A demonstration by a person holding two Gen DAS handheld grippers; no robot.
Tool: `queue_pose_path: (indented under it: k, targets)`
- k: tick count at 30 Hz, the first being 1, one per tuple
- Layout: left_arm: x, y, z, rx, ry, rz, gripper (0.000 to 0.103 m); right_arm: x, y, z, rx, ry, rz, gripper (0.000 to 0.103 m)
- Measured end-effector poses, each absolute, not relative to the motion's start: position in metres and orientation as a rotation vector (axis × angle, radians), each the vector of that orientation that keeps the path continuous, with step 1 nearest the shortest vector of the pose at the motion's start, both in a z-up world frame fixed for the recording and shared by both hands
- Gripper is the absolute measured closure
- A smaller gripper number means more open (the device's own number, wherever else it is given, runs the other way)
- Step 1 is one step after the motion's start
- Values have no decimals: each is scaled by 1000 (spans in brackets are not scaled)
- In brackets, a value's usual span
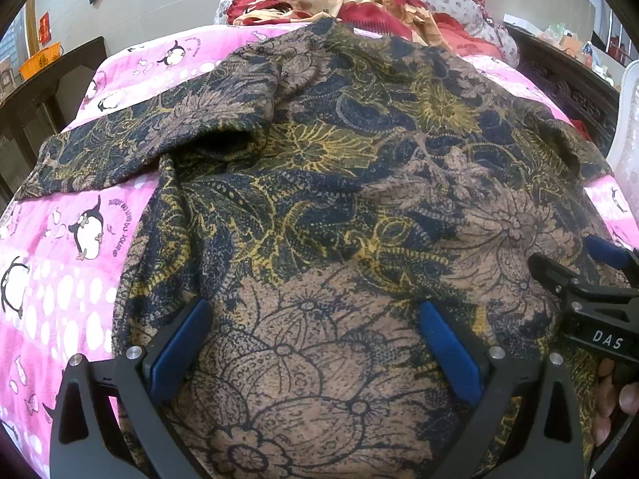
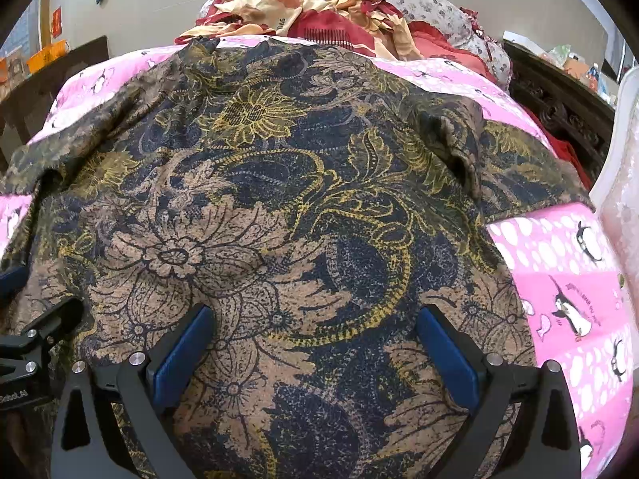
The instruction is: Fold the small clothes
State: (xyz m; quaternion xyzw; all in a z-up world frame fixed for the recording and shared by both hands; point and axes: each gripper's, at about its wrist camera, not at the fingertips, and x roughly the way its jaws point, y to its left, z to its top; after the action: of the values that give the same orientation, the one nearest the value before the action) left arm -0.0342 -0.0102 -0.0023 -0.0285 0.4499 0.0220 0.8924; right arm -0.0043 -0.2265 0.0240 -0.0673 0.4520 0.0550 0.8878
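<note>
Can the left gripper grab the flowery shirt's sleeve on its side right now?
Probably yes. The left gripper is open over the flowery shirt, and the sleeve lies flat on the pink blanket with nothing covering it.

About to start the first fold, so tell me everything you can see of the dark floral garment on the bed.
The floral garment is a knit-looking top printed with tan, navy and yellow flowers. It lies spread out, mildly wrinkled, on the pink penguin blanket. One sleeve stretches out to the left; the other sleeve lies to the right. The left gripper and right gripper hover open over its near part, gripping nothing.
</note>
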Motion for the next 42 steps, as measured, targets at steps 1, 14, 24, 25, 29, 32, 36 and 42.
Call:
queue_pose_path:
  k: [1,14,24,25,29,32,36,42]
  targets:
    - [-34,-10,-2,-60,933,45,0,-4,-226,24,-142,939,114,0]
    - [-33,-8,-2,-62,934,27,0,-5,-224,23,-161,942,100,0]
    - [-33,-9,-3,-61,934,26,0,-5,-224,23,-153,950,105,0]
    - [-33,-9,-3,-61,937,27,0,-5,-224,23,-151,951,103,0]
    - [-28,-9,0,-63,969,25,0,-3,-222,24,-170,973,95,0]
    - [-25,-3,24,-110,972,42,0,-1,-220,39,-190,1019,63,0]
    - [-23,-3,75,-98,894,110,0,-13,-224,102,-157,871,67,0]
    - [-18,-10,129,-85,792,172,0,-17,-228,166,-113,770,119,0]
